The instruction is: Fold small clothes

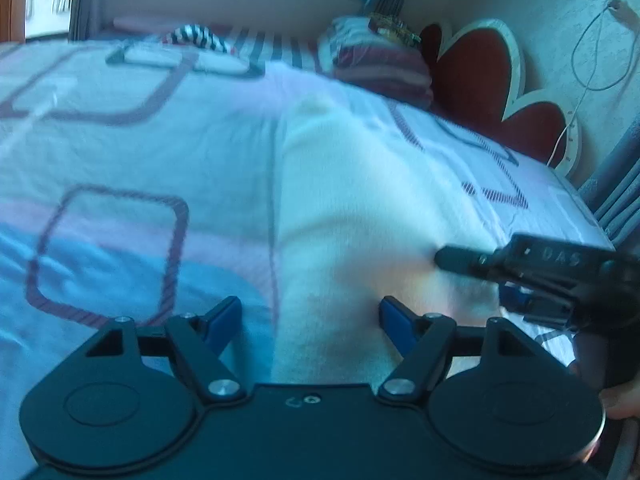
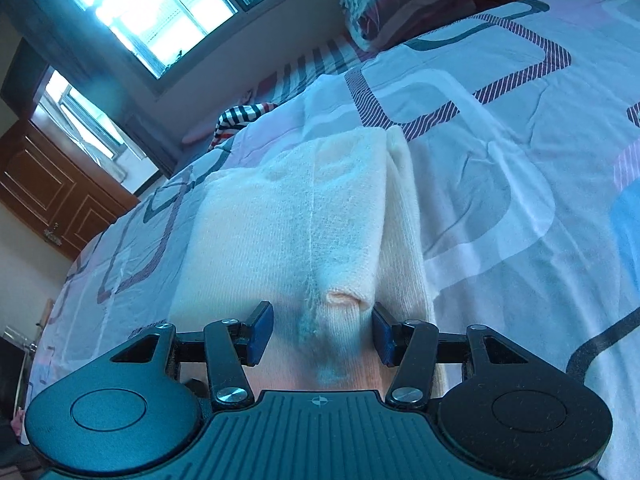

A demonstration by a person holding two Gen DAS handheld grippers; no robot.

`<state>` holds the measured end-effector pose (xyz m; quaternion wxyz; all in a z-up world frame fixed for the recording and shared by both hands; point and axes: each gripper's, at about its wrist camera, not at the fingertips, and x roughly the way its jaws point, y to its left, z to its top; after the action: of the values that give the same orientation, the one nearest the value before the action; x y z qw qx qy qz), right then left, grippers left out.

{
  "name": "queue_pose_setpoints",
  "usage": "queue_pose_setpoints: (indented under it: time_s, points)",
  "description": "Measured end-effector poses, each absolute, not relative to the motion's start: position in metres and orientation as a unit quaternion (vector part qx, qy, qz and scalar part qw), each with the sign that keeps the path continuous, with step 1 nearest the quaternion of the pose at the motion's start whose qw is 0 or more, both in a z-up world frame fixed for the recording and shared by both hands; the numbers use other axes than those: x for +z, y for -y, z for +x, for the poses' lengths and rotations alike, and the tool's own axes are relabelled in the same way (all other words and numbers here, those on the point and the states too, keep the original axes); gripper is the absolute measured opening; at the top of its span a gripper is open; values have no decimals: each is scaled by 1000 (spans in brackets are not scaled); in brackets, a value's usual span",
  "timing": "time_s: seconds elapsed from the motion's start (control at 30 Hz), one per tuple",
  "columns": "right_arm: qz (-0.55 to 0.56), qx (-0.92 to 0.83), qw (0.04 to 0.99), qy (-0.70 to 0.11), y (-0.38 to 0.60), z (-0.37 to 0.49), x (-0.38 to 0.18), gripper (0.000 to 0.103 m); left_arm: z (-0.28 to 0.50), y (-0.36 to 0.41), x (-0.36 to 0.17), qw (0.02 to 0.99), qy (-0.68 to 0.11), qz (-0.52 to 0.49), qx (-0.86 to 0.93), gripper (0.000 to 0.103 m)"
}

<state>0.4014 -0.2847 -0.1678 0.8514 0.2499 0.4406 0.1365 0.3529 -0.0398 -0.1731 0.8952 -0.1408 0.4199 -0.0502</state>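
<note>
A cream knit garment (image 1: 360, 200) lies folded into a long strip on the patterned quilt (image 1: 120, 140). My left gripper (image 1: 310, 320) stands open over the strip's near left edge, its blue pads clear of the cloth. My right gripper (image 1: 472, 280) comes in from the right and presses into the garment's near right side. In the right wrist view the garment (image 2: 288, 220) bulges up between the blue pads, and the right gripper (image 2: 322, 332) is shut on this thick fold. A narrower folded layer runs along the garment's right side.
A striped pillow (image 1: 384, 68) and a red heart-shaped headboard (image 1: 472, 76) stand at the bed's far right. A black-and-white striped cloth (image 1: 200, 36) lies at the far edge. A person's hand (image 1: 620, 400) shows at the lower right. A window (image 2: 152, 8) and wooden door (image 2: 52, 184) lie beyond the bed.
</note>
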Motion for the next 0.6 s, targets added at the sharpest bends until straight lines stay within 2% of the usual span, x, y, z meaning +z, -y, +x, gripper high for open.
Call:
queue_pose_setpoints:
  time_s: [0.33, 0.37, 0.4, 0.43, 0.6]
  points:
    - [226, 120, 865, -432, 273, 407, -167, 49, 358, 43, -177, 898, -414, -131, -65, 78]
    - [223, 117, 867, -430, 271, 407, -166, 44, 358, 43, -177, 898, -414, -132, -66, 78]
    - [219, 115, 869, -429, 270, 407, -165, 28, 358, 43, -177, 898, -414, -131, -68, 78]
    - [216, 116, 870, -428, 269, 407, -164, 21, 358, 43, -177, 898, -414, -130, -70, 78]
    - [180, 122, 879, -424, 260, 408, -157, 19, 360, 36, -176, 895, -415, -142, -79, 78]
